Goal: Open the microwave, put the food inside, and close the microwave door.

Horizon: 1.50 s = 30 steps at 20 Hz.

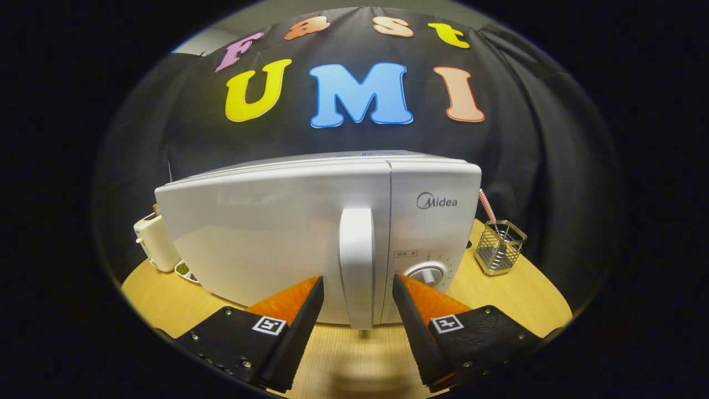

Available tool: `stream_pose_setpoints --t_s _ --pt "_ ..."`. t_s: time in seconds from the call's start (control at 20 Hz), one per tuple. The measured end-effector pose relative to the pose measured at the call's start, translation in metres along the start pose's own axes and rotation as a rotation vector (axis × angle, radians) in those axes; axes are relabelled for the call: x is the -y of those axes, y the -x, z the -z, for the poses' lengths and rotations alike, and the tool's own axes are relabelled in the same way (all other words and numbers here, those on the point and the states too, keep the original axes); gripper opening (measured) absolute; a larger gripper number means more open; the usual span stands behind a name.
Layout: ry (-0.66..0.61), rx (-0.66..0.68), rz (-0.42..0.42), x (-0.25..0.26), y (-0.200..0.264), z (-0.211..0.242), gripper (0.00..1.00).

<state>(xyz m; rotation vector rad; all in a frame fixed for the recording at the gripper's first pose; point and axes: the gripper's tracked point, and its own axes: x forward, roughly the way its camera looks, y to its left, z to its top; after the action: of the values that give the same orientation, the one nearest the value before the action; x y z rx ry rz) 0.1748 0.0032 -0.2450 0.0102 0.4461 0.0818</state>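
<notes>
Black cloth hung behind everything as the booth's wall, and in front of it stood a round wooden table with a pale grain. On that table sat the microwave, white, its door shut flush against the body. A tall white handle ran upright along the door's right edge, and to the right of it was the control panel with a round dial.

From where I stood, the gripper was spread apart, its two fingers on either side of the handle, one to the left and one to the right. A gap showed between each finger and the handle, so neither one pressed on it. The fingertips reached level with the lower half of the handle, close to the door's face.

Left of the microwave, partly tucked behind it, was a small white toaster, with a little dish just beside it. Off to the right, well apart from the microwave, stood a wire-mesh holder with a checked straw leaning up out of it.
</notes>
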Motion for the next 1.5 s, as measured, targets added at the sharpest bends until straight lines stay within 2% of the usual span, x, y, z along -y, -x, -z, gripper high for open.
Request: stream_pose_setpoints --t_s 0.05,0.1,0.2,0.3,0.35,0.4,0.45,0.5,0.55,0.65,1.5 --pt "-0.006 -0.004 0.006 0.002 -0.002 0.0 0.73" --pt "-0.018 -0.009 0.0 0.002 -0.003 0.001 0.55" --pt "-0.035 -0.033 -0.02 -0.002 -0.003 0.005 0.53" --pt "-0.012 -0.044 -0.018 -0.004 -0.002 0.004 0.34" --pt "0.004 -0.05 -0.018 -0.003 -0.006 0.006 0.35" --pt "0.019 -0.056 -0.013 -0.003 -0.008 0.006 0.25" --pt "0.036 -0.058 -0.017 -0.002 -0.004 0.003 0.25" --pt "0.055 -0.063 -0.013 0.0 -0.007 0.002 0.16" --pt "0.061 -0.064 -0.011 -0.001 -0.004 0.003 0.16" --pt "0.065 -0.066 -0.008 -0.001 -0.003 0.004 0.08" --pt "0.117 -0.166 -0.008 -0.003 0.012 0.011 0.08"
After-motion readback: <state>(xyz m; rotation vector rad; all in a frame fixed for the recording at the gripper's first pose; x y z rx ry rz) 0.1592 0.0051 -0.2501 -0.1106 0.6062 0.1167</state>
